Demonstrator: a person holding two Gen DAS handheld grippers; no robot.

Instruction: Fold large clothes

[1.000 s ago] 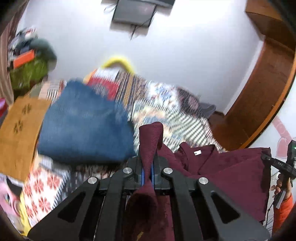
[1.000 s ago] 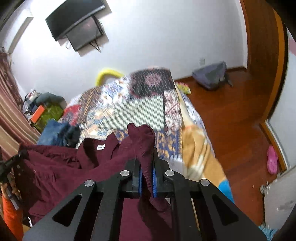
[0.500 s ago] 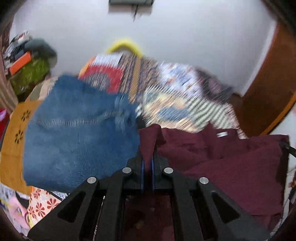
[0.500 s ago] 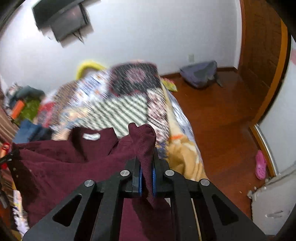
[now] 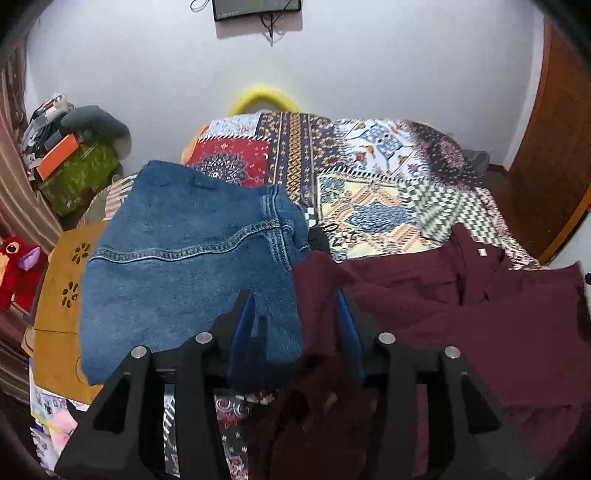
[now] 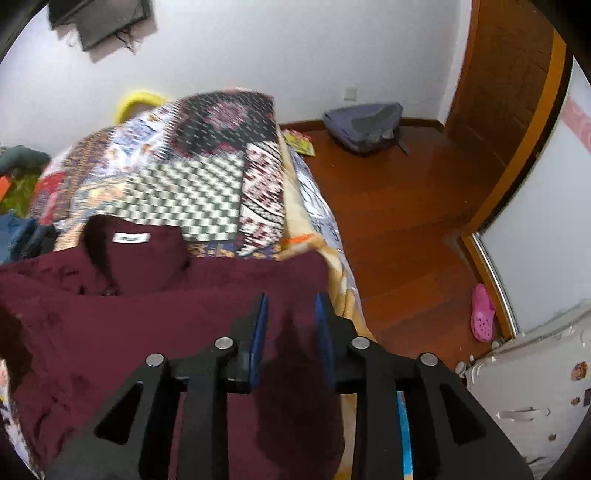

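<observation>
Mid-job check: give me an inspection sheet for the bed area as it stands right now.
Surface: patchwork bedspread, partly covered.
Job's things: maroon shirt spread flat, collar label up; blue jeans folded beside it.
Clutter: red plush toy; pile with orange box.
Grippers: left claw open above the shirt edge; right claw open over the shirt.
Cables: cords dangling under wall TV.
Surroundings: backpack, pink clog on wooden floor.

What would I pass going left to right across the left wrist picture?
Red plush toy → denim garment → maroon shirt → wooden door.
</observation>
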